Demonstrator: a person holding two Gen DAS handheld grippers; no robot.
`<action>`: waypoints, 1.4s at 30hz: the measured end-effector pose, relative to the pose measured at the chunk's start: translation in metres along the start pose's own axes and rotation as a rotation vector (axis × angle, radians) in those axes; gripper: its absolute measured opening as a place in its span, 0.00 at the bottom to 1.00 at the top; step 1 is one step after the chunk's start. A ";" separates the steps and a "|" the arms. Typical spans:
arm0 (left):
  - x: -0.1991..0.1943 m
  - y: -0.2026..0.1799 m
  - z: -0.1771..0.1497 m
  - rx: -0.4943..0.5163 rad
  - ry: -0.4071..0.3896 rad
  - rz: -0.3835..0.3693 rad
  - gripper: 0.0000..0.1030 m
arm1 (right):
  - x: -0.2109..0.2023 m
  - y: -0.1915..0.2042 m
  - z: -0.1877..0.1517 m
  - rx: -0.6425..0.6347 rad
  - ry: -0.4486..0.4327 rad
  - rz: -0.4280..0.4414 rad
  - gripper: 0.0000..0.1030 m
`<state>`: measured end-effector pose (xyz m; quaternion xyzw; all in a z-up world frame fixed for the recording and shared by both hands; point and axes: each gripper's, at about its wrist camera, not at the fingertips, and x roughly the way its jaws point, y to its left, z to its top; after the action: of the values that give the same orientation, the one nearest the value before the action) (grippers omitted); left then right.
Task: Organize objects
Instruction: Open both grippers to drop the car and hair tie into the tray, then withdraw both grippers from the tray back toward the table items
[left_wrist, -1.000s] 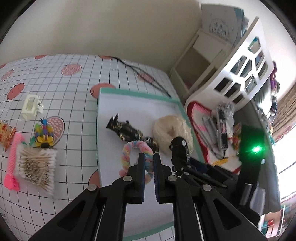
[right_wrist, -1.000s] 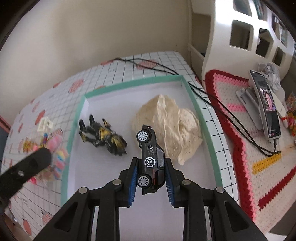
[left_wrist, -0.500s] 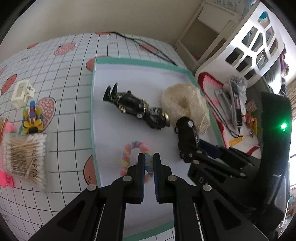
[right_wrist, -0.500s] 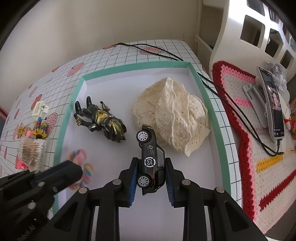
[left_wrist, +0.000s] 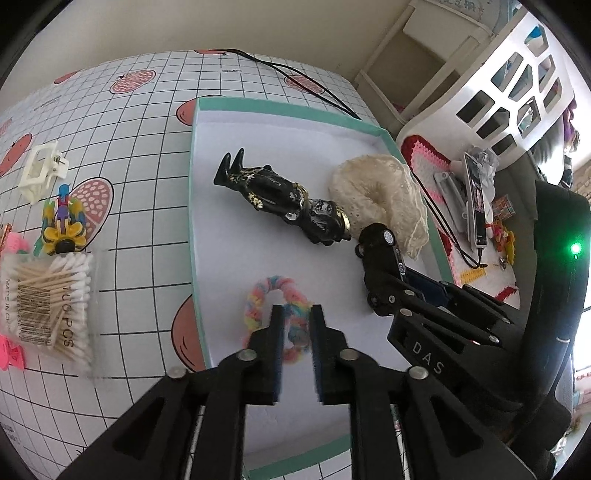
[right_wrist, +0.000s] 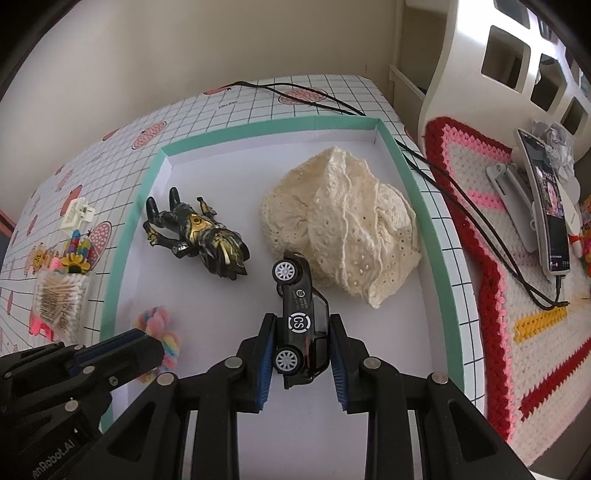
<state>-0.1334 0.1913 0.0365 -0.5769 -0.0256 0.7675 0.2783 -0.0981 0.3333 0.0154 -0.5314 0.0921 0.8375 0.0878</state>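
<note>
Hovering over the tray's (left_wrist: 284, 107) near-left corner, the left gripper (left_wrist: 296, 320), jaws just parting, released the scrunchie (left_wrist: 258, 295) and should lift straight up, while the right gripper (right_wrist: 301, 325) pinched the car (right_wrist: 303, 314) mid-tray, best set down gently beside the cloth (right_wrist: 347, 221).

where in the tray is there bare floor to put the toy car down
Bare floor: the tray's near strip below the toy car, and the far strip behind the black figure and cream lace cloth. The middle is crowded; the rainbow scrunchie fills the near-left.
</note>
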 end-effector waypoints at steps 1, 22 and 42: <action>0.000 -0.001 0.000 0.003 -0.001 0.002 0.25 | 0.000 -0.001 0.000 0.001 -0.002 0.002 0.28; -0.034 -0.003 0.008 -0.003 -0.171 0.035 0.48 | -0.017 -0.002 0.007 0.022 -0.099 0.030 0.31; -0.045 0.022 0.010 -0.062 -0.257 0.183 0.92 | -0.017 -0.001 0.004 0.024 -0.124 0.060 0.74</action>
<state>-0.1428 0.1554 0.0709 -0.4821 -0.0322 0.8560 0.1837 -0.0945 0.3348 0.0321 -0.4741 0.1126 0.8700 0.0745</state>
